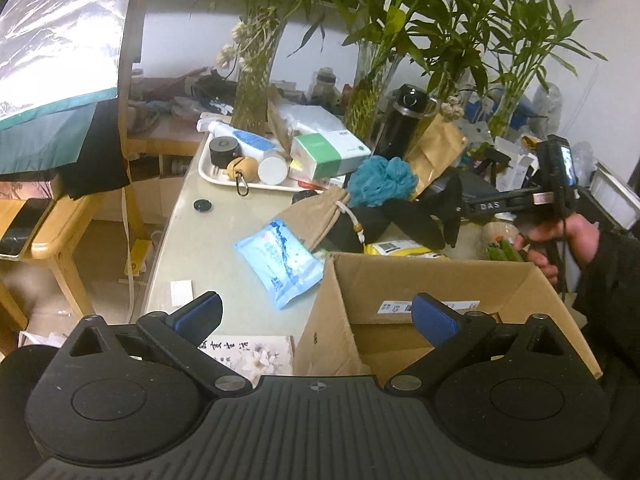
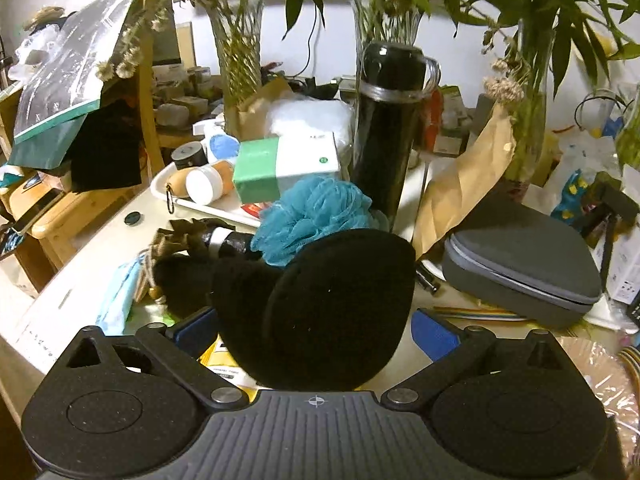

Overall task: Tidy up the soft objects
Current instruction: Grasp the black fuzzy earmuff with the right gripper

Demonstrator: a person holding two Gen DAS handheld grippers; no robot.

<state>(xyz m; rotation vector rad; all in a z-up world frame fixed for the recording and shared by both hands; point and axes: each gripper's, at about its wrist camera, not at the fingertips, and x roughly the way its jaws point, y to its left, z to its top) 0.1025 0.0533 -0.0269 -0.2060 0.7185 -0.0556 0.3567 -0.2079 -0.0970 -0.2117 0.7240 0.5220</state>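
Black fluffy earmuffs [image 2: 332, 304] lie on the table between the spread fingers of my right gripper [image 2: 315, 334], which stands open around them. In the left wrist view the earmuffs [image 1: 400, 220] sit behind an open cardboard box [image 1: 440, 276], with a hand holding the right gripper [image 1: 454, 216] at them. My left gripper [image 1: 316, 314] is open and holds nothing, hovering over the box's left wall. A teal mesh bath puff [image 1: 382, 180] [image 2: 316, 216], a tan drawstring pouch [image 1: 316, 216] and a blue pack of wipes [image 1: 280, 264] lie left of the earmuffs.
A white tray [image 1: 208, 168] with jars and a green box stands at the back. A black flask [image 2: 386, 120], glass vases of bamboo and a brown paper bag [image 2: 464, 184] crowd the rear. A grey zip case [image 2: 520, 264] lies right. A wooden chair [image 1: 52, 232] stands left of the table.
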